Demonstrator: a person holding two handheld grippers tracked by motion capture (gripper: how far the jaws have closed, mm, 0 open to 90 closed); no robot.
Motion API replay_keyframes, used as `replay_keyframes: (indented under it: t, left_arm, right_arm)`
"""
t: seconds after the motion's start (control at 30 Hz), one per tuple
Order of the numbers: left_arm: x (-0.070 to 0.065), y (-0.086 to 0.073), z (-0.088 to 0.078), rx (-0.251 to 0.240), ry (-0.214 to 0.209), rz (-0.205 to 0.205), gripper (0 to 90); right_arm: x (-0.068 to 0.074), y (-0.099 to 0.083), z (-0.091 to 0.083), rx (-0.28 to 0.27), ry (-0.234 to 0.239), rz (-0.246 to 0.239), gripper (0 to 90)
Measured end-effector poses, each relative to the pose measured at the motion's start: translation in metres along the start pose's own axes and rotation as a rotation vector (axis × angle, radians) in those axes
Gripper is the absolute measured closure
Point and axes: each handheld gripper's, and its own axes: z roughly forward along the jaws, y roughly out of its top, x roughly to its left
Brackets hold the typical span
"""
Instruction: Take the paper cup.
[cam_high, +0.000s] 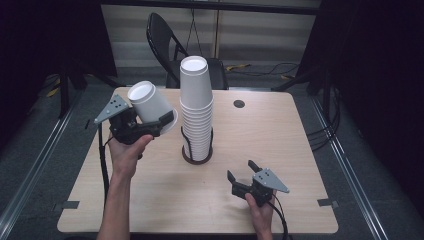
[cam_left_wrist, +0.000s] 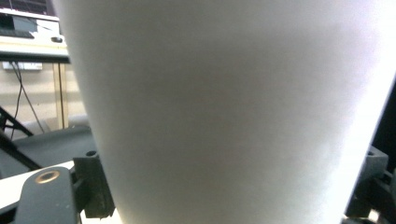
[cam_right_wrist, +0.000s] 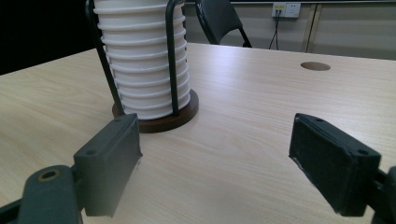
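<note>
Landmark: the stack of white cups (cam_high: 196, 107), nested upside down in a wire holder (cam_high: 196, 152) with a dark round base, standing near the middle of the tabletop (cam_high: 280, 135).
Left tool (cam_high: 150, 124): raised to the left of the stack, its jaws clenched on a single white cup (cam_high: 149, 102). The cup is tilted, closed bottom up and away from the stack, wide rim down by the jaws; in the left gripper view its wall (cam_left_wrist: 233, 116) spans the gap between them.
Right tool (cam_high: 242, 176): low over the tabletop, in front of the stack and to its right, jaws spread wide with nothing between them; in the right gripper view the holder's base (cam_right_wrist: 156, 119) lies just beyond the left jaw.
Step in hand: judging by the pose, one cup is being carried beside the stack, either just lifted off or about to go on; the pictures do not settle which.
Next move, if stacking: bring the cup upright, mouth down, centre it over the top cup (cam_high: 193, 67), then lower straight so the rim clears the wires.
Risk: a tilted approach could nudge the tall stack.
</note>
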Motion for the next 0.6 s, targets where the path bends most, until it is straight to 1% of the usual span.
replay_keyframes:
  t: [0.13,0.2,0.27,0.3,0.33,0.4,0.43,0.47,0.5,0.53,0.57,0.6]
  left_arm:
    - [-0.002,-0.016,0.001,0.030,0.011,-0.010,15.5]
    - [-0.002,-0.023,0.001,0.043,0.005,-0.016,15.4]
    - [-0.004,-0.029,0.002,0.064,0.000,-0.011,15.4]
    - [-0.005,-0.032,0.002,0.068,-0.002,-0.013,15.4]
    - [-0.007,-0.036,0.002,0.078,0.002,-0.014,15.4]
    - [-0.010,-0.040,0.002,0.084,-0.001,-0.016,15.4]
    - [-0.011,-0.043,0.001,0.096,0.002,-0.010,15.4]
    - [-0.013,-0.046,0.002,0.103,0.006,-0.013,15.4]
    - [-0.015,-0.049,0.002,0.107,0.004,-0.017,15.5]
    - [-0.016,-0.051,0.002,0.114,-0.001,-0.015,15.5]
    - [-0.017,-0.053,0.003,0.117,0.000,-0.016,15.5]
    - [-0.019,-0.056,0.003,0.121,0.001,-0.018,15.5]
  right_arm:
    - [0.001,0.000,0.000,0.005,0.006,-0.009,16.3]
    - [0.002,0.000,0.000,0.006,0.002,-0.017,16.4]
    - [0.003,0.000,0.000,0.006,-0.015,-0.023,16.7]
    - [0.003,0.000,0.001,0.009,-0.013,-0.023,16.7]
    - [0.004,0.000,0.001,0.008,-0.018,-0.027,16.8]
    - [0.005,0.000,0.002,0.010,-0.024,-0.046,16.9]
    - [0.007,0.000,0.002,0.014,-0.028,-0.058,17.0]
    - [0.008,0.001,0.002,0.019,-0.031,-0.071,17.2]
    - [0.010,0.001,0.003,0.024,-0.022,-0.085,18.8]
    - [0.011,0.001,0.002,0.017,-0.009,-0.087,22.9]
    - [0.012,0.000,0.002,0.007,0.004,-0.086,24.9]
    - [0.013,0.000,0.002,0.007,0.014,-0.081,24.7]
